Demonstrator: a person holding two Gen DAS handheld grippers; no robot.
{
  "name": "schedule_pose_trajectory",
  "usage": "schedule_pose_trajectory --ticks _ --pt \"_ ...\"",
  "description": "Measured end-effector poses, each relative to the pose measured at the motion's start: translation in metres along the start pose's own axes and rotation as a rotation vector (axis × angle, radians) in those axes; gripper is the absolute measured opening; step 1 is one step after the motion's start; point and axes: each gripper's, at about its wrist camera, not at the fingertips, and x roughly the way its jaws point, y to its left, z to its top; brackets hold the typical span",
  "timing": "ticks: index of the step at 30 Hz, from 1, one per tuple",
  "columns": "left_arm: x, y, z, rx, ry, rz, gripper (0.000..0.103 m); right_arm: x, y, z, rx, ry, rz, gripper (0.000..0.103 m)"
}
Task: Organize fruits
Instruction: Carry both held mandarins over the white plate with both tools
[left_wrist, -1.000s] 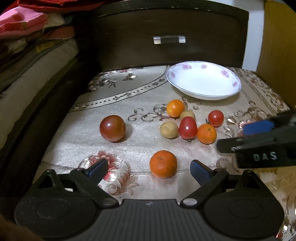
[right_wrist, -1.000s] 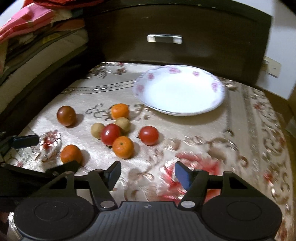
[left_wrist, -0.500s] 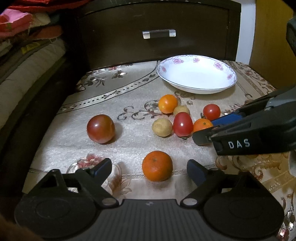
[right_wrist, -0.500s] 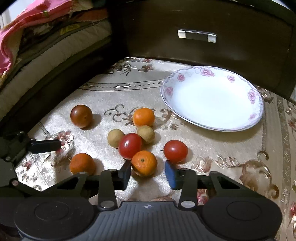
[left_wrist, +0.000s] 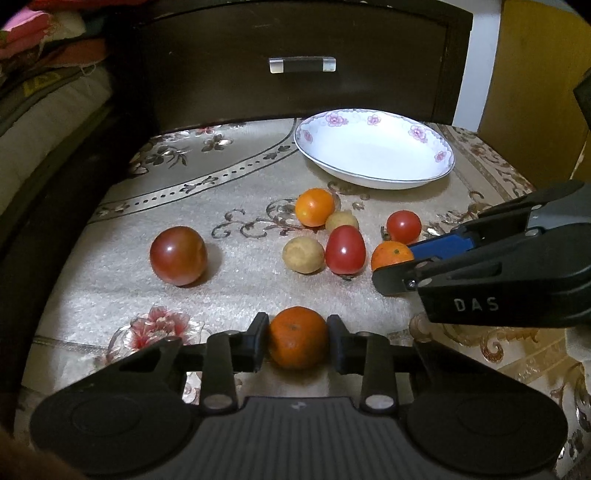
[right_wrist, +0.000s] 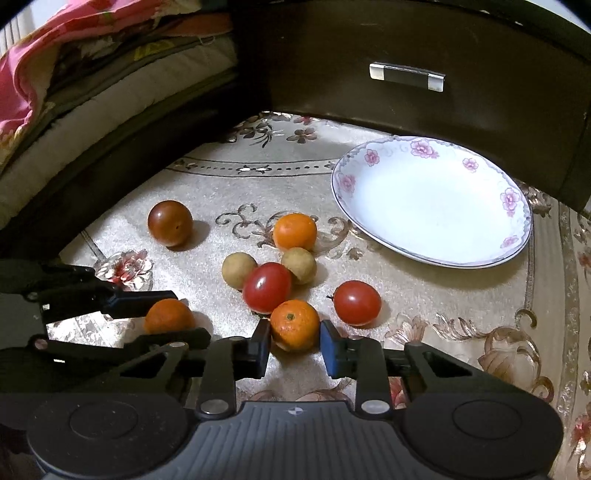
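The patterned surface (left_wrist: 229, 302) carries an empty flowered plate (right_wrist: 432, 199) at its far side, with the loose fruit scattered on the cloth in front of it. The step in hand looks like a double pickup. The left tongs (left_wrist: 297, 341) have just been closing and now pinch the nearest tangerine (left_wrist: 297, 341), which sits alone at the near edge. The right tongs (right_wrist: 294, 341) have just been closing too and clamp a smaller tangerine (right_wrist: 294, 325) at the front of the cluster, touching a red tomato (right_wrist: 266, 287). Both fruits seem to rest on the cloth, not yet lifted. Next, I judge, comes raising each one straight up, clear of its neighbours, then carrying both over to the plate.
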Motion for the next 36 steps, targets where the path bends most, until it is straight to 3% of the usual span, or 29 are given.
schedule_pose_trajectory --ticks 8,20,27,36 --pt "-0.008 -0.001 0.017 -0.016 -0.025 -0.016 0.039 -0.01 -0.002 0.003 0.02 -0.019 0.005 0.025" --pt "0.017 -0.019 0.081 -0.006 -0.062 -0.074 0.039 -0.031 -0.04 0.03 0.103 -0.086 -0.067 0.025" --pt "0.047 -0.029 0.113 0.021 -0.064 -0.091 0.039 -0.02 -0.073 0.047 0.143 -0.089 -0.103 0.025" --pt "0.071 -0.025 0.122 0.021 -0.062 -0.093 0.039 0.003 -0.096 0.052 0.18 -0.057 -0.104 0.026"
